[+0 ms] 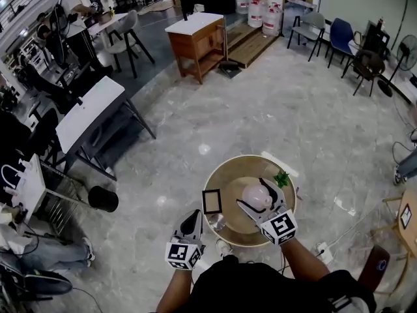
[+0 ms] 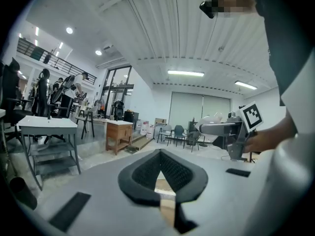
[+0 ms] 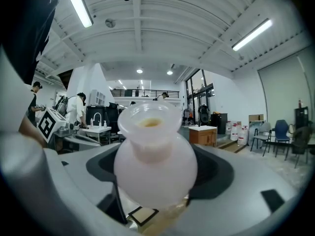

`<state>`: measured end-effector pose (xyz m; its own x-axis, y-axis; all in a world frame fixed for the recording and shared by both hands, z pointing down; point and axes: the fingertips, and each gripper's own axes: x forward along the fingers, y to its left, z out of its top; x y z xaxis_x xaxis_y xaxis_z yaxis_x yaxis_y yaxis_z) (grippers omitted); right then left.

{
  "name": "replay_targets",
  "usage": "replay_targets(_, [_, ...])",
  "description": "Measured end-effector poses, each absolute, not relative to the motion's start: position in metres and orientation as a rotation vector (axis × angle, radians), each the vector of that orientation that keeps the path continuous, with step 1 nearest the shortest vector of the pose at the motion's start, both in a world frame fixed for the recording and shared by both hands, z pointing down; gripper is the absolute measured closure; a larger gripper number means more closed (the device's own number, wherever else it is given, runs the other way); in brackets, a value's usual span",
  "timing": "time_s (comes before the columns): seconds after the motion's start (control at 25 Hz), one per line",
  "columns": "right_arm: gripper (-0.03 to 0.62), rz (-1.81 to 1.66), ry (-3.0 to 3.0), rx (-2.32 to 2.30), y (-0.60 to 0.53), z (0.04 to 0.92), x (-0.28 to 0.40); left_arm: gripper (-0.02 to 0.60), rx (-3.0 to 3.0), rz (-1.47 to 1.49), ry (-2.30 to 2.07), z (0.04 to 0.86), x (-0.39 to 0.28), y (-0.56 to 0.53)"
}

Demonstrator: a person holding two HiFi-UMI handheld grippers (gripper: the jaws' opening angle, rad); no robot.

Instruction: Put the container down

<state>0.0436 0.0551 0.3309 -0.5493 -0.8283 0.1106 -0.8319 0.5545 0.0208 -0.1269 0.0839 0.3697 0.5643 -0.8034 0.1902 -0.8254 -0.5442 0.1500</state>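
1. R gripper is clamped on the container. Both jaws press the round belly from either side.
2. Container is a pale, milky vase shape: wide belly, short neck, flared mouth.
3. Orientation, right gripper view: long axis runs bottom to top of the frame, belly low and mouth high. Mouth tips slightly toward the camera, so the opening shows as a yellowish oval.
4. Head view: container reads only as a pale rounded lump. Axis can't be read from there.
5. Location: over the round tan table, approx. centre, right of the small dark picture frame. Frame and tabletop show just under the belly in the right gripper view. Can't tell if the base touches the top.
6. L gripper has its pads pressed together at the tips w/ nothing between them. It sits at the table's near-left edge, just beside the frame.
7. Green plant sprig lies at the table's far-right rim, apart from the container.
8. L & R grippers are apart, w/ the frame between them.
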Motion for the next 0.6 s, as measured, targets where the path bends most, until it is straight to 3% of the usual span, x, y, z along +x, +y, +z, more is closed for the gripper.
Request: replay_targets(0.6, [0.191, 0.118, -2.546, 1.363, -0.056, 0.431, 0.062, 0.586, 2.494, 0.194, -1.380, 0.424, -0.118, -0.012])
